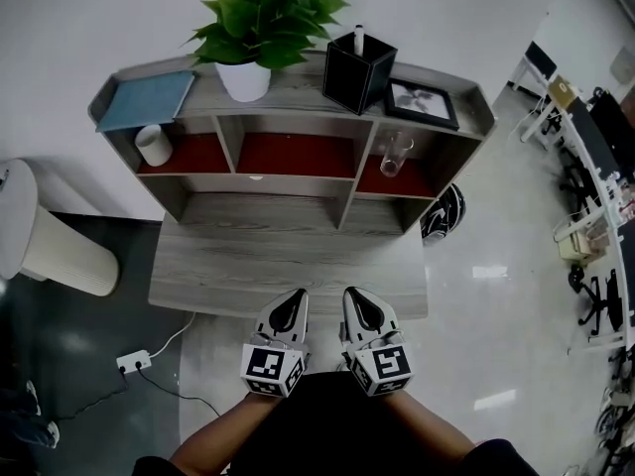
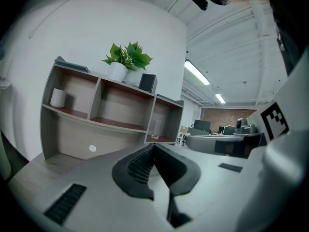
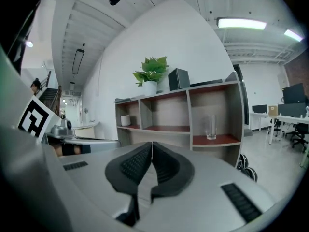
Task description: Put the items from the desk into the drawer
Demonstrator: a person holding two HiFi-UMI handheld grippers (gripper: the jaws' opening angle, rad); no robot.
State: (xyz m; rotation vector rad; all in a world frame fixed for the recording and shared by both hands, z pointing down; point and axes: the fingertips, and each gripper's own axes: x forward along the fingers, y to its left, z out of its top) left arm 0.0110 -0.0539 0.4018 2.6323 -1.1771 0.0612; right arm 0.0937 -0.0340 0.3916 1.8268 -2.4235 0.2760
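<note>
My left gripper (image 1: 292,305) and right gripper (image 1: 357,303) hover side by side over the front edge of the grey desk (image 1: 228,266); both are shut with nothing between their jaws. On the hutch's top shelf lie a blue book (image 1: 147,99), a potted plant (image 1: 260,30), a black pen holder (image 1: 357,70) and a framed picture (image 1: 422,102). A white cup (image 1: 154,145) stands in the left cubby and a clear glass (image 1: 394,154) in the right one. The glass (image 3: 211,127) and the cup (image 2: 58,97) also show in the gripper views. No drawer is visible.
A white cylindrical bin (image 1: 45,231) stands left of the desk. A power strip (image 1: 133,362) with cables lies on the floor at front left. A dark helmet-like object (image 1: 444,212) sits on the floor at the desk's right. Office desks and chairs (image 1: 595,206) fill the far right.
</note>
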